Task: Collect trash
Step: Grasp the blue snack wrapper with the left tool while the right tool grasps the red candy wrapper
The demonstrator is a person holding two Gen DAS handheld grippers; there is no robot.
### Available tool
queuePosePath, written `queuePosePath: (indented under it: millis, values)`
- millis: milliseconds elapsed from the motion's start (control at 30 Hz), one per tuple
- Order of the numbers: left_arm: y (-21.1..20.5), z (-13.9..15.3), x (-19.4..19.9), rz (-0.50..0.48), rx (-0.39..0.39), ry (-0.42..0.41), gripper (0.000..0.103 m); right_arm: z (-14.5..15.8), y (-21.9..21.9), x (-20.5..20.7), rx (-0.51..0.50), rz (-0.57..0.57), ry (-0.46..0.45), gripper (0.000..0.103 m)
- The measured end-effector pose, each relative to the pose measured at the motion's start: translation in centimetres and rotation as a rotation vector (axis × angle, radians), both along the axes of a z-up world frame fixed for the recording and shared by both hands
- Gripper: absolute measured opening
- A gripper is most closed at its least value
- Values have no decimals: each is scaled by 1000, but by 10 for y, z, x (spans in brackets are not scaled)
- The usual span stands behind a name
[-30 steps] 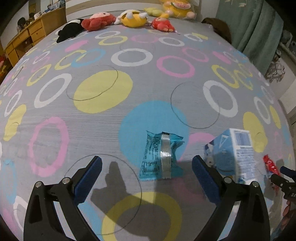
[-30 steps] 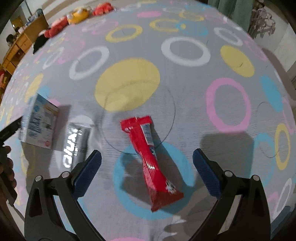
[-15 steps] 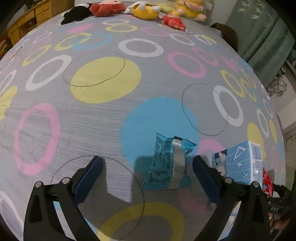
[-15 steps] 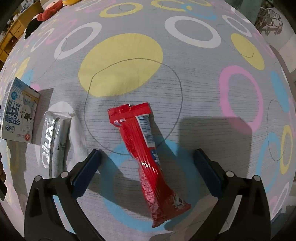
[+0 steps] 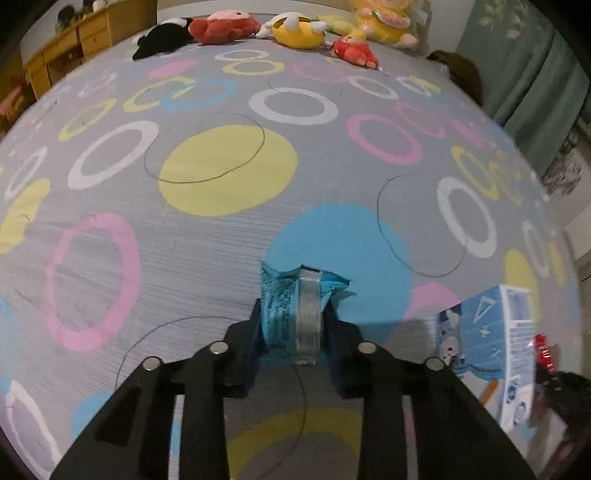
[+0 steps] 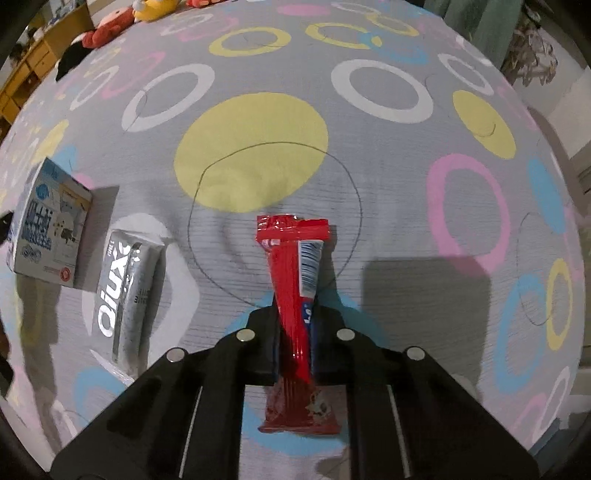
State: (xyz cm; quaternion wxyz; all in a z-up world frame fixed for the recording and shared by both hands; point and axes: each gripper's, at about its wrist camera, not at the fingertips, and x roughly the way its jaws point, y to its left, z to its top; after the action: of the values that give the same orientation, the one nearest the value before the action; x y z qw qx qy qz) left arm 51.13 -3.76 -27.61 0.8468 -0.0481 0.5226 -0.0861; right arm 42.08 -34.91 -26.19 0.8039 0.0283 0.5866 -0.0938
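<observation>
The blue snack wrapper (image 5: 295,310) lies on the bed (image 5: 221,229), at the near edge of a solid blue circle in the bedspread's print, and it is pinched between the fingers of the left gripper (image 5: 293,325). The dark fingers press in from both sides, so the wrapper's middle is squeezed narrow while its torn top edge flares out beyond them. A silver seam runs down its centre.

The red snack wrapper (image 6: 295,288) lies lengthwise on the same bedspread, and the right gripper (image 6: 295,332) is closed around its middle. Its flat sealed end points away from the camera, inside a thin pencilled ring, and its crumpled lower end sticks out below the fingers toward the camera.

To the left of the red wrapper, in the right wrist view, a silver pouch (image 6: 127,291) with large white lettering lies flat, and just beyond it a small blue and white carton (image 6: 48,229) stands beside it. The same carton (image 5: 495,339) shows at the right in the left wrist view, blurred, with what may be a bit of the red wrapper at its far edge.

Along the far end of the bed sits a row of plush toys (image 5: 295,27), red, yellow and black. A wooden dresser (image 5: 70,48) stands at the far left, and a green curtain (image 5: 528,62) hangs at the right.
</observation>
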Motion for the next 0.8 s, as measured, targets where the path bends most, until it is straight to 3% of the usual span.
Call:
queuePosePath:
  millis: [467, 800]
  values:
    - [15, 14, -16, -8, 30, -36, 26, 13, 17, -7, -18, -13, -16, 10]
    - [7, 35, -45, -52, 59, -88, 26, 44, 24, -38, -11, 0, -72, 10]
